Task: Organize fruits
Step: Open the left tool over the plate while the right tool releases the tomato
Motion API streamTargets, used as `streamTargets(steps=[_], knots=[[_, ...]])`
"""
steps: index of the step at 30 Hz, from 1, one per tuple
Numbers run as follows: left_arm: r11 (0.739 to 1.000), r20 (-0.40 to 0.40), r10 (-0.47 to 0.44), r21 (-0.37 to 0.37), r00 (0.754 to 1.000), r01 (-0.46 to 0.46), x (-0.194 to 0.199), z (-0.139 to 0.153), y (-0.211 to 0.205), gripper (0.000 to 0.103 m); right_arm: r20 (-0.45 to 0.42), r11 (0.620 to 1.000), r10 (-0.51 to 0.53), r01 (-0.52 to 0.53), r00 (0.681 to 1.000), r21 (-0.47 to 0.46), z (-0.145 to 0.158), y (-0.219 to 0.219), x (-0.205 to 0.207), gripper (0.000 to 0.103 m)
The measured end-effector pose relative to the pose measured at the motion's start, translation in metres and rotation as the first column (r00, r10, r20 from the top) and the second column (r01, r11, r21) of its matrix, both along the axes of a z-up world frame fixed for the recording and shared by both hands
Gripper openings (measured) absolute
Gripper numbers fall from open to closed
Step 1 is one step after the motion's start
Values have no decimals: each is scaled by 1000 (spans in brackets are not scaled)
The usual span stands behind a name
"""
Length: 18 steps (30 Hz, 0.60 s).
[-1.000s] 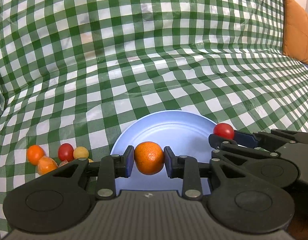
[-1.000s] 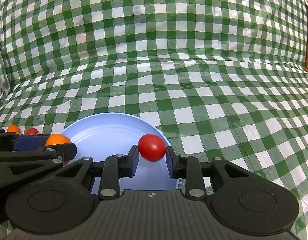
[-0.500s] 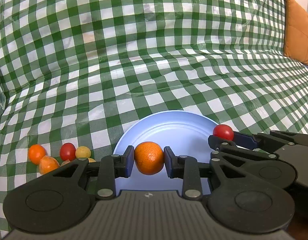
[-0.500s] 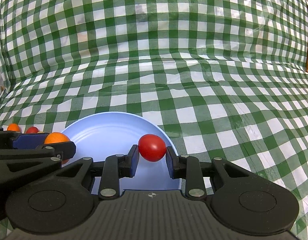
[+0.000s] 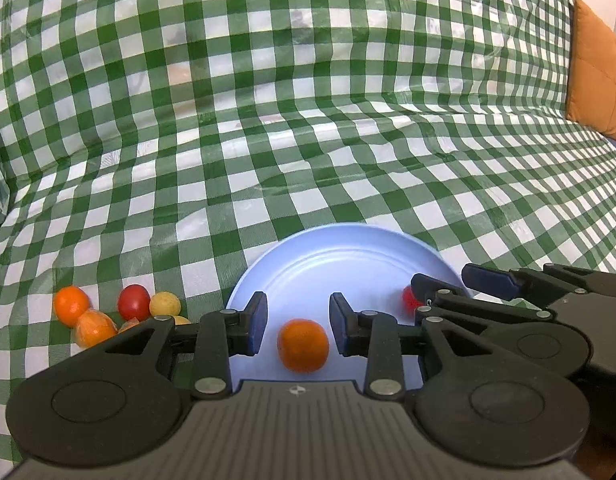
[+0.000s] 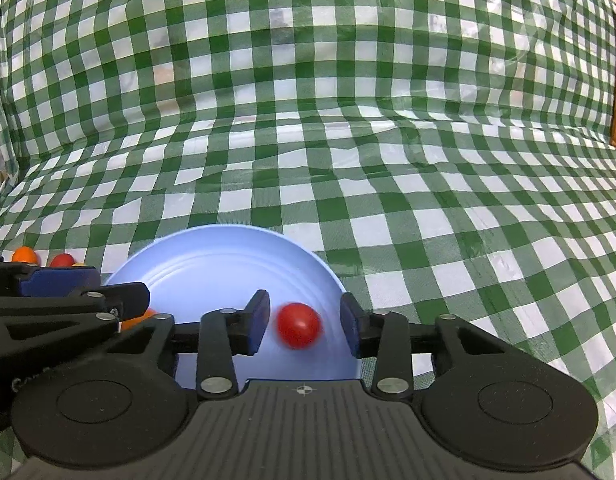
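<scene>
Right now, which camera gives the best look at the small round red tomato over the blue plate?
The right wrist view: the small round red tomato sits whole, slightly blurred, between open fingers. The left wrist view shows a sliver behind the right gripper.

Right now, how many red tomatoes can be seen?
2. One red tomato lies on the blue plate between the open right gripper fingers; the other sits on the cloth in the fruit pile. More may be hidden.

Green-checked cloth (image 5: 308,140) (glossy, creased), with perhaps an orange cushion (image 5: 596,68) far right
</scene>
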<state>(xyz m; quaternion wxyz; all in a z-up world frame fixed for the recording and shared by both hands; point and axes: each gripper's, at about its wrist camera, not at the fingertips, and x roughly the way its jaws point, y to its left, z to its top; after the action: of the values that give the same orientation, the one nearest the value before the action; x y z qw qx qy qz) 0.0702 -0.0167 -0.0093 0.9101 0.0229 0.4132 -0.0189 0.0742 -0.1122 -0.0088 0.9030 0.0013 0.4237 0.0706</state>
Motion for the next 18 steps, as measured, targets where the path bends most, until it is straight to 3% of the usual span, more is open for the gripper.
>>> streamTargets(steps=[3,18], knots=[[1000,5,9,-1,1000,-9,0,1,1,38,6,1000,-5,5,1000,1,1,0,1,47],[999,20,45,-8,999,-45,-4,4,6,38,20,1000,-1,1,1000,-10,2,3,3,47]])
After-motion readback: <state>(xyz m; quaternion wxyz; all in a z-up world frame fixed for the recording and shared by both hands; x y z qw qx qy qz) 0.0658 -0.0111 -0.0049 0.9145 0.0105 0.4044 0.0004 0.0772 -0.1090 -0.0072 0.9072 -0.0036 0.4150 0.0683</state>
